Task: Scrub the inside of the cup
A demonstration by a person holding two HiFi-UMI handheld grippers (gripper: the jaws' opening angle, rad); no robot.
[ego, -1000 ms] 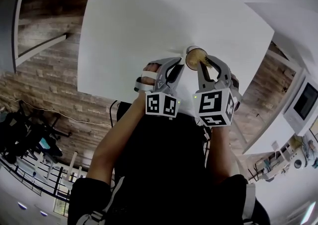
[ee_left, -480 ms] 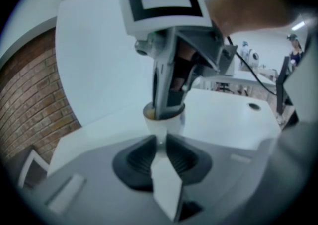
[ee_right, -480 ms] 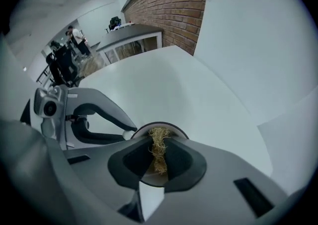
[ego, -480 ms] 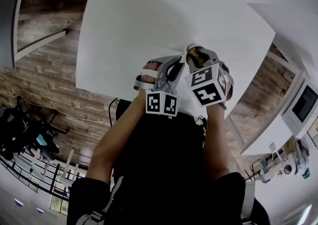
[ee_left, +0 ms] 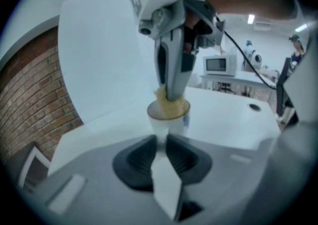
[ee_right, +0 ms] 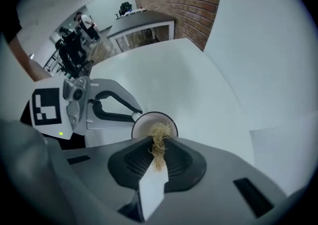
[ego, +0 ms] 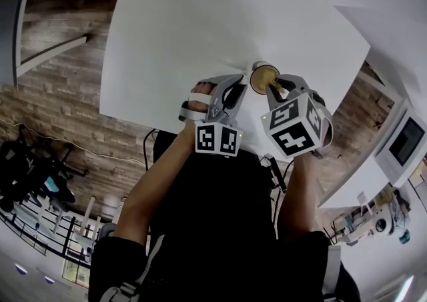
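Observation:
A small white cup (ego: pixel 261 69) stands near the front edge of the white table (ego: pixel 200 21). My left gripper (ego: pixel 244 85) is shut on the cup's near side, and in the left gripper view the cup (ee_left: pixel 171 125) sits just past the pinched jaws of the left gripper (ee_left: pixel 161 140). My right gripper (ego: pixel 274 85) is shut on a tan fibrous scrubber (ee_right: pixel 159 137), which reaches down into the cup's mouth (ee_right: pixel 145 125). In the left gripper view the scrubber (ee_left: pixel 168 107) fills the cup under the right gripper's fingers (ee_left: pixel 171 77).
The table's front edge runs just below the cup, with wood-plank floor (ego: pixel 60 121) beyond it on the left. A second white surface (ego: pixel 393 41) lies to the right. A microwave (ee_left: pixel 220 65) stands on a far counter.
The right gripper twisted over the cup: its marker cube swung left over the cup, then back out to the right. The left gripper and the cup stayed put.

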